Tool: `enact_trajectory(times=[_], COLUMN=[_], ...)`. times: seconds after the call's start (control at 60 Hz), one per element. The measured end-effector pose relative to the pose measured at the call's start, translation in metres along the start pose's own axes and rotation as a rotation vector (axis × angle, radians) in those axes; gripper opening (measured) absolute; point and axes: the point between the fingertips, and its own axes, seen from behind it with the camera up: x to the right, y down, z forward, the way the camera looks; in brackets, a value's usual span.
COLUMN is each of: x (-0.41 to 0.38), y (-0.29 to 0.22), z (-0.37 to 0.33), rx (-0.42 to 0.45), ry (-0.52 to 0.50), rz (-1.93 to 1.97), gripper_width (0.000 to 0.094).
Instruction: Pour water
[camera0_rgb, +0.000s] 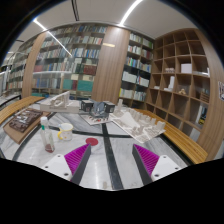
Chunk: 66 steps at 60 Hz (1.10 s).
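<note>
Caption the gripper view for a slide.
Open gripper above a white table, a bottle ahead to its left, bookshelves beyond.

We are counting one tall clear plastic bottle (46, 134), one flat red round lid (92, 142), one pale yellow cup (66, 131), two magenta finger pads (76, 156).

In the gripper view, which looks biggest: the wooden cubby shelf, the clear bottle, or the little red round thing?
1. Wooden cubby shelf, largest.
2. Clear plastic bottle.
3. Small red round thing, smallest.
The shelf stands farther away, so it is truly bigger. The gripper is open.
</note>
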Motion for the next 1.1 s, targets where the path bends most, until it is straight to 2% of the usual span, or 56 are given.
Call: enact_trajectory(times=[0.3, 0.483, 0.583, 0.683, 0.917, 1.0, 1.05, 1.1], x=[-0.056, -0.171, -0.238, -0.292, -0.359, -0.368, -0.371, -0.369], y=[0.065, 0.105, 0.101, 0.085, 0.056, 0.057, 0.056, 0.059], z=[0.003, 0.01, 0.023, 0.05, 0.147, 0.179, 0.192, 0.202], rx=[-0.082, -0.137, -0.118, -0.083, 0.001, 0.017, 0.034, 0.027], ry=[-0.053, -0.191, -0.262, -0.292, -0.272, -0.243, -0.23, -0.219], rz=[0.004, 0.025, 0.036, 0.05, 0.091, 0.088, 0.086, 0.076], gripper_width=[0.086, 0.0861, 0.0859, 0.0859, 0.0844, 0.0775, 0.0686, 0.0556])
